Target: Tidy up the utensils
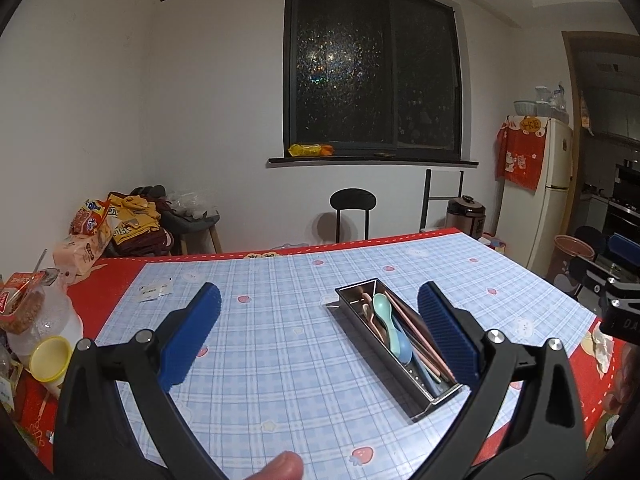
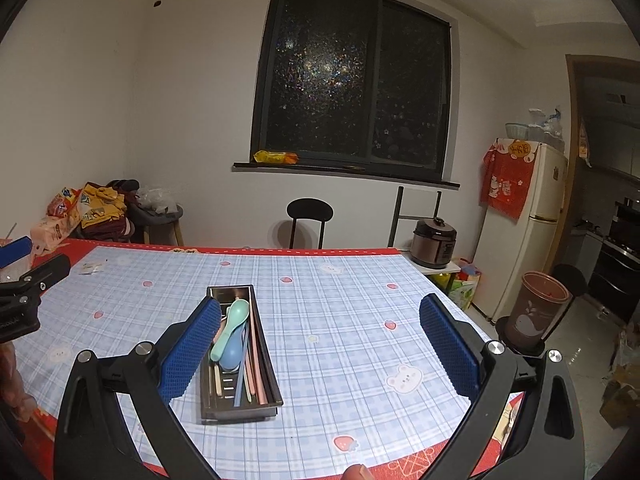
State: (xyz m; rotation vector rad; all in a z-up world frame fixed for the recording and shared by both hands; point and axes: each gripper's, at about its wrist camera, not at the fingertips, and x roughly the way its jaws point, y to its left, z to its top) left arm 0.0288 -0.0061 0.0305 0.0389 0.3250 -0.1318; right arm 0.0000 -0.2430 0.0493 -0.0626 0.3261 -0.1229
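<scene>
- Utensils — a green spoon [image 1: 383, 307], a blue spoon [image 2: 232, 350] and pink chopsticks [image 1: 416, 330] — lie inside the metal tray [image 2: 208, 414], low and centre in both views.
- Left gripper [image 1: 319, 300] has its blue fingers [image 1: 191, 334] spread wide, holding nothing.
- Right gripper [image 2: 320, 309] is likewise spread and empty; its left pad hides part of the tray's wall.
- Deeper tray contents overlap and are hard to separate.
- Checked tablecloth [image 2: 340, 304] carries the tray; a fingertip [image 1: 280, 466] is cut off at the bottom edge.

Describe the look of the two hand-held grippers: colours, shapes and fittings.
Both the left gripper and the right gripper have black, angular plastic arms with silver round bolt heads. Their fingers carry blue, ridged rubber pads. No cables or sleeves show.
</scene>
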